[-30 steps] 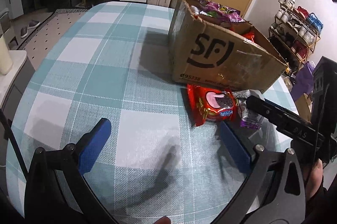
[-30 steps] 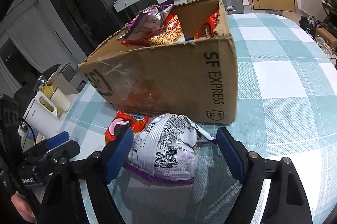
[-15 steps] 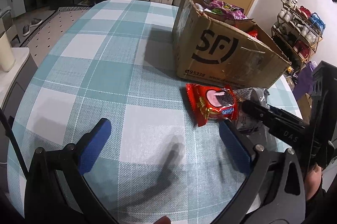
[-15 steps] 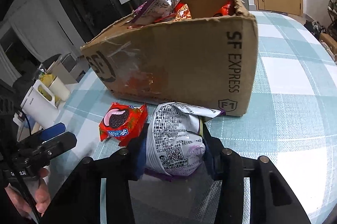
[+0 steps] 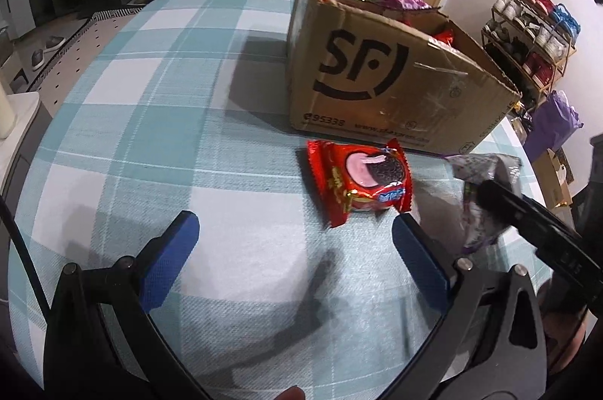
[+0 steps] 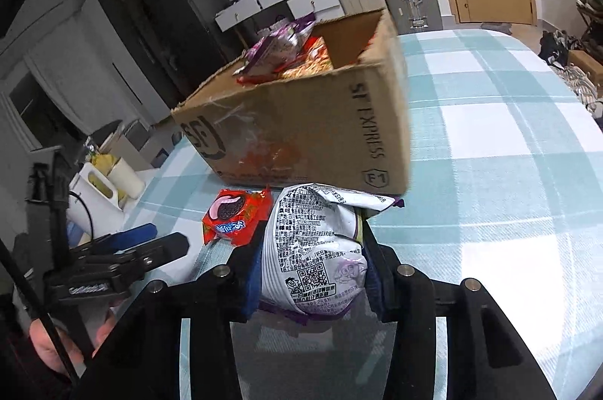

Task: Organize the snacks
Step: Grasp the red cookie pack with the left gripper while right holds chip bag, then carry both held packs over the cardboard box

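Step in hand: pick-up of one loose snack for stowing; judged from the grip, the lift out of the table surface is at hand.
Right gripper (image 6: 312,272): jaws drawn narrow, blue pads pressed against both sides of the silver snack bag (image 6: 314,249).
Silver snack bag: printed side up, clamped at its lower half, its crimped top edge pointing toward the cardboard box (image 6: 301,136); whether it has cleared the table cannot be told.
Left gripper (image 5: 294,249): jaws wide, nothing between the pads; it hovers over bare checked tablecloth (image 5: 150,121).
Red cookie packet (image 5: 358,185): flat on the cloth, just in front of the box wall, beyond the left fingertips and beside the held bag.
Cardboard box: open-topped, standing on the table, already loaded with purple and orange snack packs reaching its rim.
Next move, right: raise the bag above the near wall, carry it over the opening, release onto the existing packs.
Caution: the bag is air-filled and soft; a slack grip may let it slip, and the near wall must be cleared.
Next move, left: advance to straddle the red cookie packet, then close.
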`<state>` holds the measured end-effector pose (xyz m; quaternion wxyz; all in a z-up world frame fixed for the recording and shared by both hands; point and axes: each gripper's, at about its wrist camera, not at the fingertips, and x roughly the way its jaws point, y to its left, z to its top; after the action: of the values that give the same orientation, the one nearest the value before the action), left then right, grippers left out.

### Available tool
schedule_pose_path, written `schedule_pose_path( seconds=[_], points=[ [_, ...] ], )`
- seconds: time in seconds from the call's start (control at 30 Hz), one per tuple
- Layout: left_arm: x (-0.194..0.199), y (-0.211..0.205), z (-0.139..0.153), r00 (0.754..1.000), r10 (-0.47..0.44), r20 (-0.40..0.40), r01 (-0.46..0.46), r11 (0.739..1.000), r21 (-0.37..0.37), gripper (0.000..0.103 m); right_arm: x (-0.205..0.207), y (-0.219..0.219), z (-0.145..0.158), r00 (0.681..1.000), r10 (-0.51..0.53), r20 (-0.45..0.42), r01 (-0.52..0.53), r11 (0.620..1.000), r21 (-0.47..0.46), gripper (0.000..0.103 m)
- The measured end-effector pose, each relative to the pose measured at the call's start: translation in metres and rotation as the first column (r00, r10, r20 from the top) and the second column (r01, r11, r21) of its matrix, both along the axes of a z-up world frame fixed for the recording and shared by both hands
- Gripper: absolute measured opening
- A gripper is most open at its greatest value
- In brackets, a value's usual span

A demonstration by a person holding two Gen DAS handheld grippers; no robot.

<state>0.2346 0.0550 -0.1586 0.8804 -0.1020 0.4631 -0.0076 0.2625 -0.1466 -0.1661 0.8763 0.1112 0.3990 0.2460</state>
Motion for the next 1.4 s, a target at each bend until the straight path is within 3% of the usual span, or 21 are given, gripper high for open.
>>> schedule_pose_path(
  seconds=[0.27, 0.97, 1.1, 1.17, 1.2, 1.4],
  points=[
    [0.021, -0.016, -0.007, 0.999, -0.021, -0.031, 0.021, 1.0, -0.001, 0.102, -0.018, -0.037, 0.004, 0.999, -0.036, 0.008, 0.036, 0.999, 0.025, 0.045],
    [0.06, -0.051, -0.02, 0.997, -0.036, -0.064, 0.038, 0.998, 0.043, 0.101, -0.017, -0.06, -0.005, 0.997, -0.074, -0.002, 0.074, 0.995, 0.06, 0.045],
    [0.064, -0.05, -0.017, 0.998, -0.034, -0.043, 0.037, 0.998, 0.057, 0.085, -0.018, -0.061, -0.005, 0.997, -0.075, -0.002, 0.075, 0.995, 0.063, 0.045],
    [0.063, -0.048, -0.015, 0.998, -0.051, -0.023, 0.052, 0.997, 0.062, 0.064, -0.018, -0.062, -0.005, 0.997, -0.078, -0.002, 0.077, 0.995, 0.065, 0.045],
    [0.063, -0.048, -0.014, 0.998, -0.066, -0.015, 0.067, 0.995, 0.067, 0.049, -0.019, -0.062, -0.005, 0.997, -0.079, -0.001, 0.078, 0.995, 0.066, 0.045],
    [0.053, -0.036, -0.008, 0.993, -0.117, 0.001, 0.117, 0.993, 0.019, 0.043, -0.024, -0.062, 0.001, 0.996, -0.085, 0.006, 0.085, 0.994, 0.071, 0.045]
  ],
)
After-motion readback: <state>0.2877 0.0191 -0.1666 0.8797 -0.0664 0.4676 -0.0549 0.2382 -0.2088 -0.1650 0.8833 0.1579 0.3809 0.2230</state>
